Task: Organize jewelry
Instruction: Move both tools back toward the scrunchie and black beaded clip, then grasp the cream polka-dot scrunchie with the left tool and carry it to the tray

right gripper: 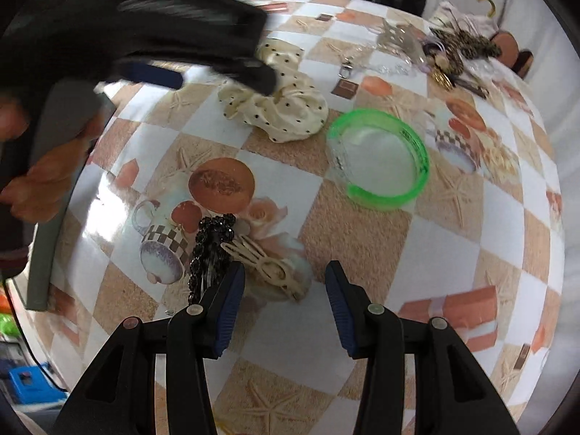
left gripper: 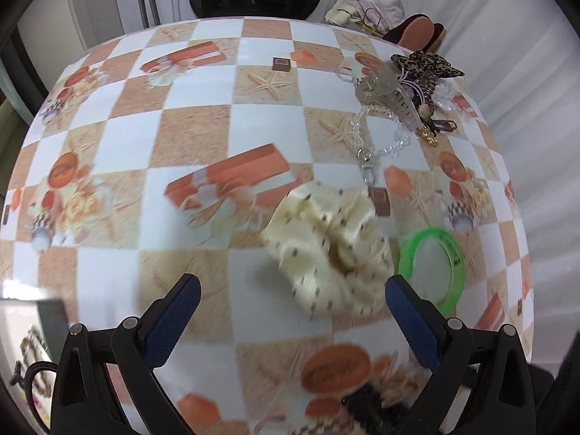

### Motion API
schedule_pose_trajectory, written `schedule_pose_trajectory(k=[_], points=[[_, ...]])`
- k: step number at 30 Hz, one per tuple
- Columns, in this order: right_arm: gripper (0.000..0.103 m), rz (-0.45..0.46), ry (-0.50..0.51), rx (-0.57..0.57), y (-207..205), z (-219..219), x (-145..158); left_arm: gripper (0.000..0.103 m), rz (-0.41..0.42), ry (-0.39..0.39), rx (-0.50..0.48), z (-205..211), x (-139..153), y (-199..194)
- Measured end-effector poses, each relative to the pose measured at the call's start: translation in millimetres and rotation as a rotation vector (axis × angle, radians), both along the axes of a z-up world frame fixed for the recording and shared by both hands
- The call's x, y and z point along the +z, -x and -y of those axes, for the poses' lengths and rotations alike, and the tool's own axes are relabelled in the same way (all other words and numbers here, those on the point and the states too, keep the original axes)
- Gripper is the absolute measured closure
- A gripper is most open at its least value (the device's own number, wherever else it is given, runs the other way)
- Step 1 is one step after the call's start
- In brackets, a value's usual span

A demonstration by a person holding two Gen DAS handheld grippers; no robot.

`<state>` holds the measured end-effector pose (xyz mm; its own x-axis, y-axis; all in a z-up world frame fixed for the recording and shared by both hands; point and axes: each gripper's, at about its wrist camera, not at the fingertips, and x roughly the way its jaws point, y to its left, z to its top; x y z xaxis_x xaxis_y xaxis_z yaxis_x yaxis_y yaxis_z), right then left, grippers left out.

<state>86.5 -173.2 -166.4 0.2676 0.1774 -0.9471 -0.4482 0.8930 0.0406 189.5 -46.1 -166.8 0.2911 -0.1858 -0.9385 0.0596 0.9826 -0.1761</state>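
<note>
The left gripper point(left gripper: 293, 286) is pointed steeply downward, with its blue-padded jaws spread wide and nothing pressed between them. In the right wrist view it is seen blurred at the upper left, with a hand point(right gripper: 43, 181) wrapped around its grey handle. The right gripper point(right gripper: 284, 275) is likewise angled steeply down, its jaws parted about halfway, and no pad is pressed on anything.

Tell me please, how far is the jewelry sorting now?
Done: a black beaded piece and cream hair clip lie together. In hand: nothing; the open left tool nears the cream scrunchie. Left: green bangle and the tangled pile.
</note>
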Motion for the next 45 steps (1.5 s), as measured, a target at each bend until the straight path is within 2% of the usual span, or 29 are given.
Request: schedule_pose_trajectory(k=[3,4,5,6,7,8,9,11,14,22,26,36,39,45], points=[[0.056,0.037,0.05,0.056,4,-10,-1,0.019,-0.004,-0.009,-0.015,8,-6,-9],[0.057,0.047,0.059,0.071,5,-12,-1,0.019,-0.009,-0.01,-0.018,11,-8,-12],[0.06,0.051,0.061,0.08,6,-15,-2,0.025,-0.005,-0.011,-0.02,13,-9,-13],[0.063,0.052,0.061,0.084,6,-16,-2,0.035,-0.003,-0.013,-0.027,17,-11,-15],[0.066,0.054,0.062,0.087,6,-17,-1,0.04,-0.007,-0.013,-0.035,19,-12,-16],[0.074,0.057,0.063,0.09,7,-18,-1,0.044,-0.003,-0.022,-0.04,22,-13,-17],[0.083,0.058,0.061,0.091,7,-20,-1,0.057,0.005,-0.025,-0.048,25,-12,-17],[0.096,0.059,0.06,0.085,6,-23,-1,0.073,0.005,-0.005,-0.073,29,-12,-17],[0.097,0.044,0.032,0.044,5,-17,-1,0.084,0.031,-0.014,-0.097,33,-8,-14],[0.097,-0.09,-0.12,-0.206,-14,30,-2,0.085,0.066,-0.009,-0.103,23,10,5],[0.097,-0.139,-0.17,-0.304,-10,50,-2,0.085,0.081,0.002,-0.1,13,23,23],[0.097,-0.203,-0.24,-0.397,22,55,14,0.085,0.099,0.025,-0.069,-22,52,76],[0.097,-0.234,-0.299,-0.423,31,52,22,0.085,0.101,0.026,-0.054,-35,59,92],[0.097,-0.237,-0.343,-0.405,37,22,41,0.085,0.111,0.005,-0.021,-67,73,126]])
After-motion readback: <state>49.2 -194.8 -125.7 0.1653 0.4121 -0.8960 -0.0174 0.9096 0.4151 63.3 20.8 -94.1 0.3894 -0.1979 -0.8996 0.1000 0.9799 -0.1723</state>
